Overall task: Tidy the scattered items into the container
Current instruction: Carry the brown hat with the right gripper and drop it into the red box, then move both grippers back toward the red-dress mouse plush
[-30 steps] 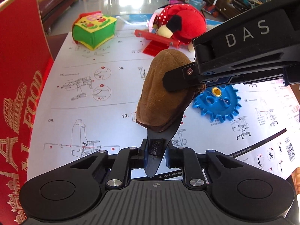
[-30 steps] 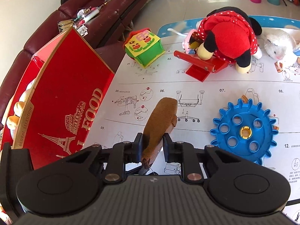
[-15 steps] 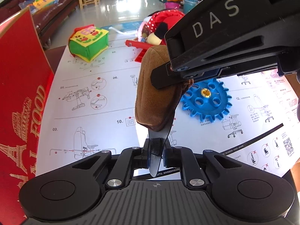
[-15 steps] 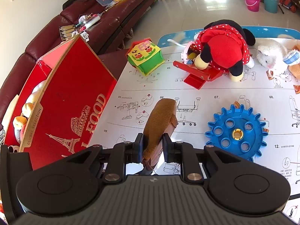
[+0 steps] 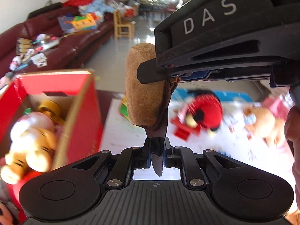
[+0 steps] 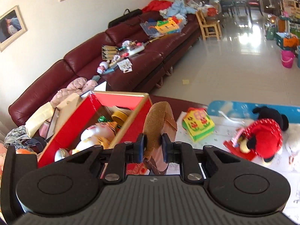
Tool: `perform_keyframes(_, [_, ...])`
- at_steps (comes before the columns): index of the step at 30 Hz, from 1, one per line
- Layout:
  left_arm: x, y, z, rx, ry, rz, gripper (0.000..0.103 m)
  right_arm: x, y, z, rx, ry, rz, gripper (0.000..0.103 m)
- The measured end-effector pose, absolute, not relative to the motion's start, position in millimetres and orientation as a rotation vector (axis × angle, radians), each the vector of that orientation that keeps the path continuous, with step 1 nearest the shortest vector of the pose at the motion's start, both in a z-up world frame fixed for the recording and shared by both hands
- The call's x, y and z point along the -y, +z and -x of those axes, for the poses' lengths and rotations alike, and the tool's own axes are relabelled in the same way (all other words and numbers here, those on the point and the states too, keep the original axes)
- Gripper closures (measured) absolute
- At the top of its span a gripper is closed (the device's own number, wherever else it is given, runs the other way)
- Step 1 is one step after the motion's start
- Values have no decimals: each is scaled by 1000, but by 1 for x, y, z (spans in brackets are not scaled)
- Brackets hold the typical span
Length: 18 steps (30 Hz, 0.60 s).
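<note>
While both pairs of jaws pinch the same brown plush piece [image 5: 144,91], the whole load has come up off the table. The left gripper [image 5: 157,151] is pressed nearly together on the thin dark flap at the piece's lower end; its jaws finished closing on that flap within the last second. The right gripper [image 6: 152,146] clamps the thicker brown body, which stands upright between the pads at the centre of its view.

A second ago the piece lay just above the printed instruction sheet [image 6: 221,131]. Now the sheet sits far lower in both frames, and the open top of the red box [image 6: 120,95] shows at left, with a plush tiger [image 6: 97,133] already inside. The red-dressed plush [image 6: 266,136] and the green and yellow cloth house [image 6: 198,125] remain on the sheet at right.

By my reading the lift is done, and the piece looks high enough to clear the box's rim; carrying it leftward over the opening comes next.
</note>
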<state>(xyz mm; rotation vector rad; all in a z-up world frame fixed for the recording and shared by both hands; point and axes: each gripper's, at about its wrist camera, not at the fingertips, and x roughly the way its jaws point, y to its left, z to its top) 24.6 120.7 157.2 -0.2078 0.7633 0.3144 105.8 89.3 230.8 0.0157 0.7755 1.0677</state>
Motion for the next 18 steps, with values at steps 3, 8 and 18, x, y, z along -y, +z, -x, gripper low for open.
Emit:
perform_keyframes(3, [-156, 176, -17, -716, 389, 256, 96, -127, 249, -102, -746, 1136, 7, 82])
perform_keyframes(8, [-227, 184, -8, -686, 491, 403, 84, -201, 257, -104, -761, 1226, 56, 71])
perform_keyframes(18, [-269, 165, 4, -715, 560, 544, 15, -212, 237, -106, -750, 1185, 100, 31])
